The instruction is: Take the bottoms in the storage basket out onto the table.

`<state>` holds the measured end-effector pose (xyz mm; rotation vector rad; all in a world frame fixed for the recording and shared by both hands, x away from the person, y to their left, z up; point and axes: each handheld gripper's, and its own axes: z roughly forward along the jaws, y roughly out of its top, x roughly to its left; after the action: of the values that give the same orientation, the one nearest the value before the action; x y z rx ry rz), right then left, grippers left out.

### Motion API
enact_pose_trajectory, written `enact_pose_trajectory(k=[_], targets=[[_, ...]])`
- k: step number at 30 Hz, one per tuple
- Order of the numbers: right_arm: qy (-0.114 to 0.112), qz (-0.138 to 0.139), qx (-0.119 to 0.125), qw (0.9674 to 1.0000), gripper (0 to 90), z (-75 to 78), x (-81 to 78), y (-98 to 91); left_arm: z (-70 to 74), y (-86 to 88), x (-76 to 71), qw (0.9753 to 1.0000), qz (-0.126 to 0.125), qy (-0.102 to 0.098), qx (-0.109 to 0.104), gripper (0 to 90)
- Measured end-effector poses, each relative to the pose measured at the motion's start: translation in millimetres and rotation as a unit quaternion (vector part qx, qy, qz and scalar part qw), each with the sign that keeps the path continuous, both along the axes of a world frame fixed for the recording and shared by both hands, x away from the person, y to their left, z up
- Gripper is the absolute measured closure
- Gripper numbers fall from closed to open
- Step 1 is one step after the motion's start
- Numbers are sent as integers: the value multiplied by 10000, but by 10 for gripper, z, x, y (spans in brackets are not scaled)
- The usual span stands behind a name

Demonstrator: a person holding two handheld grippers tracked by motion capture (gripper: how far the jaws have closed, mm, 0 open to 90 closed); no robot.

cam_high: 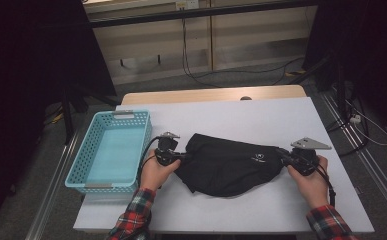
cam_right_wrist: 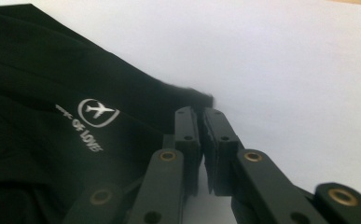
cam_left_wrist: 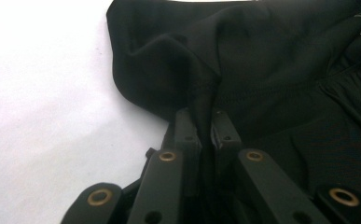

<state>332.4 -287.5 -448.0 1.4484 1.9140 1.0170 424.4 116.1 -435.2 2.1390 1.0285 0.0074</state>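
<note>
Where each hand-held gripper (cam_high: 185, 156) pinches, black garment (cam_high: 228, 165) folds hide its edges.

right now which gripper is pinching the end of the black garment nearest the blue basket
The left gripper: it clamps the black garment beside the blue basket; the right gripper holds the far end.

Looks like a lab or test room tbh. There's a white-topped table (cam_high: 261, 115) sitting on grey carpet (cam_high: 241, 80), cables (cam_high: 201, 75) snaking across the floor, metal rails (cam_high: 56, 180) along both sides, and black curtains (cam_high: 26, 75) hanging around the whole setup.
</note>
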Motion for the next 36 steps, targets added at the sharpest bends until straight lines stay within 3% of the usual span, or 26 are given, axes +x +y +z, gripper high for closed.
enact_pose_trajectory(k=[7, 10, 16, 21, 25, 27, 29, 30, 31, 32, 35, 36], targets=[[-67, -147, 51, 9999, 702, 17, -11, -21, 12, -20, 4, 10000, -24, -23, 9, 839], [-27, -253, 177, 9995, 566, 23, -7, -13, 15, -28, 7, 10000, -30, -35, 1, 837], [118, -116, 352, 9992, 474, 36, -36, 46, 21, -40, 8, 10000, -31, -74, 7, 837], [295, -64, 268, 9992, 449, -3, -89, 161, 28, -54, 5, 9999, -70, -85, 39, 837], [561, 14, -98, 9984, 460, -93, -65, 205, 32, -57, 6, 9999, -97, -90, 46, 837], [560, -9, -52, 9984, 476, -113, -59, 203, 34, -64, 3, 9999, -96, -88, 44, 837], [566, -40, 8, 9984, 644, -94, -49, 158, 36, -70, 1, 9999, -92, -88, 4, 835], [566, -40, 8, 9984, 644, -94, -49, 158, 38, -73, 1, 9999, -98, -85, -6, 835], [555, -16, 146, 9984, 769, -84, -53, 131, 39, -75, 1, 9999, -99, -92, -7, 825], [530, -13, 98, 9985, 823, -77, -55, 117, 42, -80, 0, 9999, -87, -93, -32, 818], [539, -33, 207, 9983, 853, -72, -39, 53, 61, -91, -2, 9998, -114, -118, -67, 792], [538, -78, 231, 9983, 854, -66, -34, 26, 72, -91, 2, 9998, -107, -152, -105, 738]])
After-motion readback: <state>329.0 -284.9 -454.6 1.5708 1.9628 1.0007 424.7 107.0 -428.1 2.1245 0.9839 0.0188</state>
